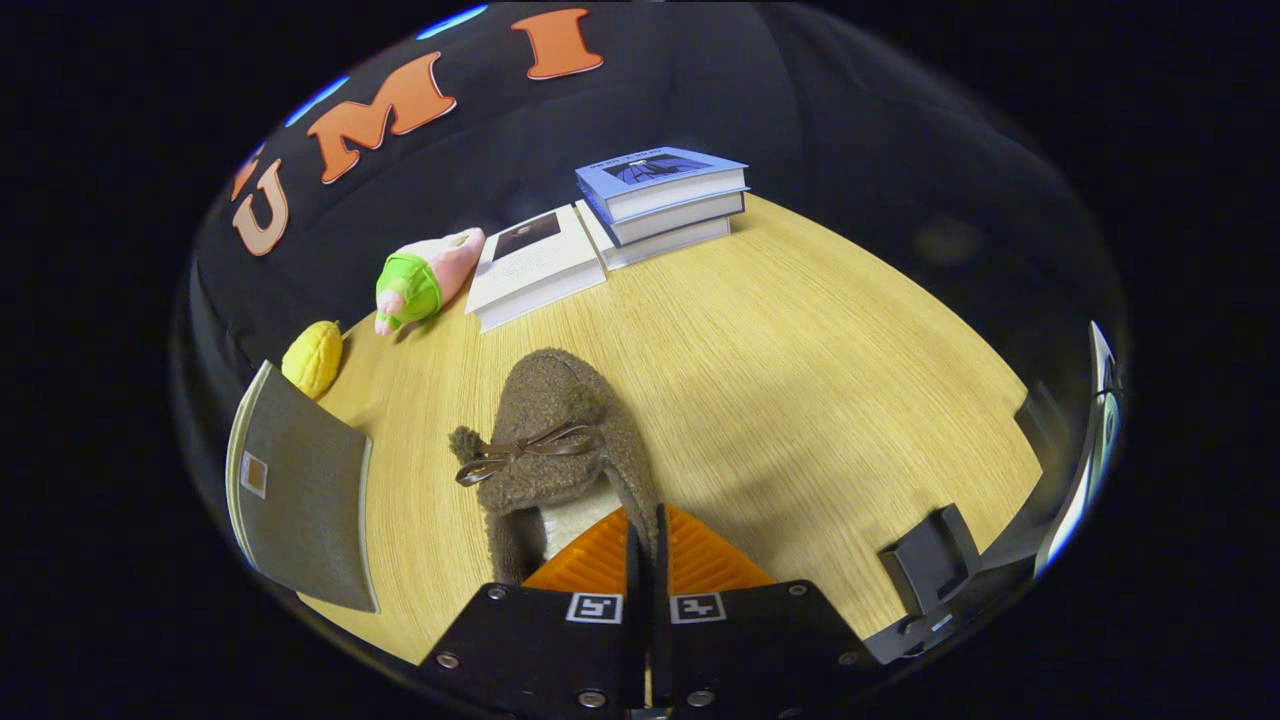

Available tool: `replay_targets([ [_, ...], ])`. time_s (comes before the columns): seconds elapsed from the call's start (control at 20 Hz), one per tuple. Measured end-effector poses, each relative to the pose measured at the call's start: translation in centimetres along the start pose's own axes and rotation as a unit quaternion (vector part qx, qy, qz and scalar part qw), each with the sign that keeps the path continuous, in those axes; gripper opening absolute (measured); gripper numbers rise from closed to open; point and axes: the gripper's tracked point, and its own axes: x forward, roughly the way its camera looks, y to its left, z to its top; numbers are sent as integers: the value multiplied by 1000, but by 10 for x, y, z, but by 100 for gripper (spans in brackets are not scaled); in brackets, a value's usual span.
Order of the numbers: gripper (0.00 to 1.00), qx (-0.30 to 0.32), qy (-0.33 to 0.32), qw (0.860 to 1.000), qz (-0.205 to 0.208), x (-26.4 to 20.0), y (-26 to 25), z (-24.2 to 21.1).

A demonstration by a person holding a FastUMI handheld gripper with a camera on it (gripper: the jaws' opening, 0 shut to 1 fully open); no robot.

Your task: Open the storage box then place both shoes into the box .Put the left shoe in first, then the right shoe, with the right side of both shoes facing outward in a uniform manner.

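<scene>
Shoe (560, 440) rim pinched by tool (646, 535), wooden table (800, 380)

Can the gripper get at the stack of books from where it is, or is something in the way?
Probably not directly. The gripper is shut on the brown shoe, pinching its collar, so it is occupied. The stack of books lies well beyond the shoe, across bare table.

Stacked books (662, 195), plush toy (425, 279), yellow toy (313, 358) (near grey booklet (300, 490)) on wooden table (800, 380).
</scene>
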Motion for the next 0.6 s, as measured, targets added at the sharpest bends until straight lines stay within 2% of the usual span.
replay_targets([
  [0.1,1,9,-9,1000,-8,-5,2,4],
  [0.35,1,42,-33,999,4,-36,29,23],
  [0.6,1,57,-65,996,15,-81,76,41],
])
